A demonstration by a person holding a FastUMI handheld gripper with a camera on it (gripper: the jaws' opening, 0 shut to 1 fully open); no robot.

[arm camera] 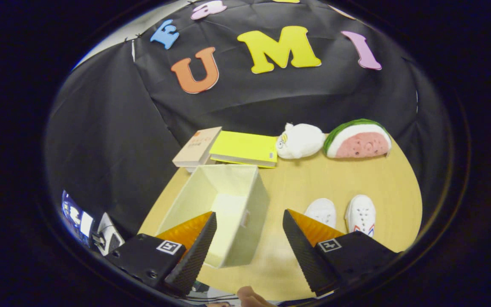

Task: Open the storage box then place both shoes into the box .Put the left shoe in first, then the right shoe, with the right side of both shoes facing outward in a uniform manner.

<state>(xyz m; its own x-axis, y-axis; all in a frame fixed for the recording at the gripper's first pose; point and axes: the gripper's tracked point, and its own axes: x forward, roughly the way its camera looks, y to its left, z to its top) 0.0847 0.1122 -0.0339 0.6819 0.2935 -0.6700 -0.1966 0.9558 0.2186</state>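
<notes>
**Pale box open on the desk, tongs spread wide above it**

Light wood is the desk (pixel 313 179). The cream storage box (pixel 224 204) stands open near its left edge, nothing visible inside, its right wall lying between the two fingers. The tongs (pixel 249 245) are parted wide and hold nothing — one finger sits over the box's near corner, the other over bare desk. Just beyond the right finger the two white shoes (pixel 342 214) stand side by side, toes pointing away, well clear of the box. Along the far edge lie a tan book (pixel 196 147) and a yellow book (pixel 245 148), touching, directly behind the box — then a white plush toy (pixel 300 140) and a watermelon-slice plush (pixel 358 140).
</notes>
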